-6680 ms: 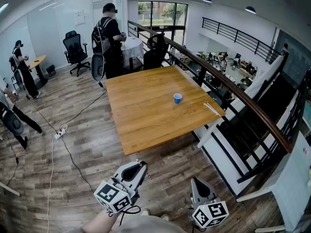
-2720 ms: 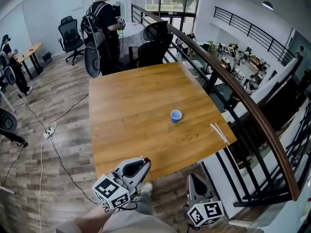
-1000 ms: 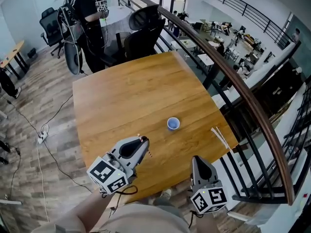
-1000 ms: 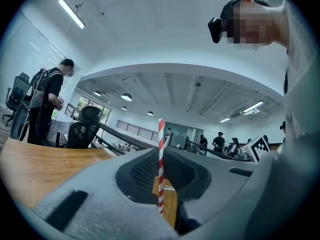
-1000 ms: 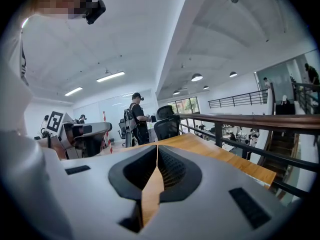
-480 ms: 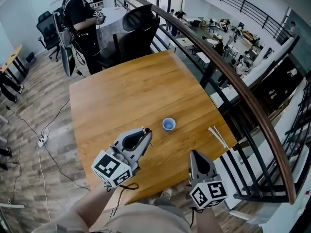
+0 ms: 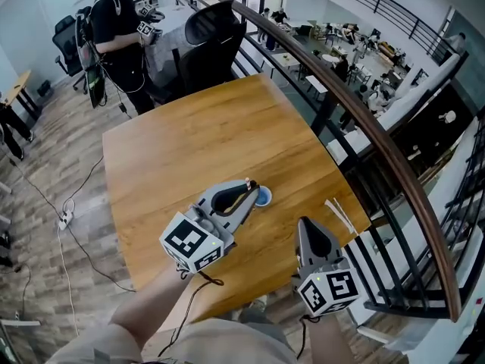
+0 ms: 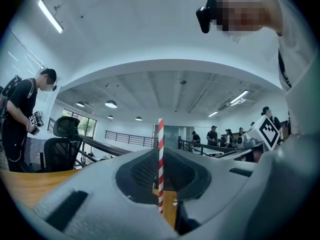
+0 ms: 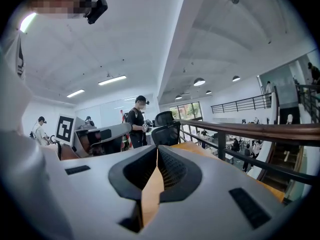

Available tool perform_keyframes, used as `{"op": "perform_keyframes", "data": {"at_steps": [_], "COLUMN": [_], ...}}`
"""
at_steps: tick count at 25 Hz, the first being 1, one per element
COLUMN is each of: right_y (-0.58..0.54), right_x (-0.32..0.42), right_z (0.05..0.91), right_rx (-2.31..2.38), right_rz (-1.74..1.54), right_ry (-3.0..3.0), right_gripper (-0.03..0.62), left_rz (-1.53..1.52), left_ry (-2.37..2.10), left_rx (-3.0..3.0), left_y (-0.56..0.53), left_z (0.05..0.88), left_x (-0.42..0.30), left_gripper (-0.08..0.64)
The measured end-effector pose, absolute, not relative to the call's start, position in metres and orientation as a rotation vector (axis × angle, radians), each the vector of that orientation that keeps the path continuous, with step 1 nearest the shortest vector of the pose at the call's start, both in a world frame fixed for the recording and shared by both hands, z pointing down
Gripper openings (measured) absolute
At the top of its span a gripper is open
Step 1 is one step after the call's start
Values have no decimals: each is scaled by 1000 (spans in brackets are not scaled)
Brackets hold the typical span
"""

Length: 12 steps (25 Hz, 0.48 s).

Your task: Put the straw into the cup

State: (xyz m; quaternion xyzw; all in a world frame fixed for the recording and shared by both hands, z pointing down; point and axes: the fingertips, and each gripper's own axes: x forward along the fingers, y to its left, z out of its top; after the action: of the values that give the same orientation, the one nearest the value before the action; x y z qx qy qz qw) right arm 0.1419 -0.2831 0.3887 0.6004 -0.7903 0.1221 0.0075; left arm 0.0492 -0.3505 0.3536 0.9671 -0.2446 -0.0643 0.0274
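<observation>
Left gripper has swung across the table to the cup.
Its jaws pinch the straw upright, not yet in the cup; right gripper, closed and empty, sits at the cup's 4 o'clock.

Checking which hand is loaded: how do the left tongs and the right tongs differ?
The left tongs are shut on a red-and-white straw; the right tongs are shut on nothing. The left tongs' tip is at the blue cup; the right tongs sit apart from it, nearer the table's edge. Both carry a marker cube.
</observation>
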Motion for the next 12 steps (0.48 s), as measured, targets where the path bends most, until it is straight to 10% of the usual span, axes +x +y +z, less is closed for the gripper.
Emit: {"op": "perform_keyframes", "data": {"at_steps": [12], "right_y": [-350], "right_x": [148], "right_z": [423], "right_rx": [1796], "right_rz": [214], "right_ry": [-2409], "right_gripper": [21], "left_rz": [-221], "left_ry": [-731], "left_rx": [2985], "left_y": [-406], "left_z": [402], "left_x": [81], "left_gripper": [37]}}
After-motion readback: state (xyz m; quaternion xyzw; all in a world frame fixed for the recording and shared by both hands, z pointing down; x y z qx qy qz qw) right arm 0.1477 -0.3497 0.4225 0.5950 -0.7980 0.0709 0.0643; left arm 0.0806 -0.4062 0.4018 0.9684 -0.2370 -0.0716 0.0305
